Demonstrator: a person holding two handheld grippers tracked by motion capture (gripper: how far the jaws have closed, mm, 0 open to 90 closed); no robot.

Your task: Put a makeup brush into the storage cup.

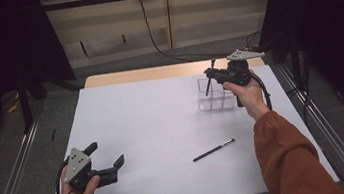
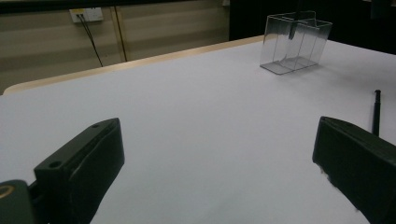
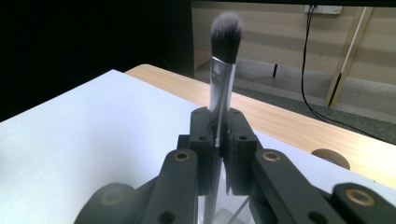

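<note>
My right gripper (image 1: 212,74) is shut on a makeup brush (image 3: 223,70), bristles up, its handle reaching down into a clear plastic organizer box (image 1: 216,97) at the far right of the white table (image 1: 154,129). In the right gripper view the jaws clamp the brush's silver ferrule. A second brush (image 1: 213,150) with a black handle lies flat on the table, nearer the person. My left gripper (image 1: 106,154) rests at the table's near left corner, open, nothing between its jaws. In the left gripper view the box (image 2: 295,43) stands far off and the lying brush (image 2: 376,112) shows at the right.
A wooden strip (image 1: 156,73) runs along the table's far edge. A black cable (image 1: 155,38) hangs down the wall behind. Metal rails (image 1: 13,168) flank the table on the floor. The person's orange sleeve (image 1: 289,157) reaches in from the lower right.
</note>
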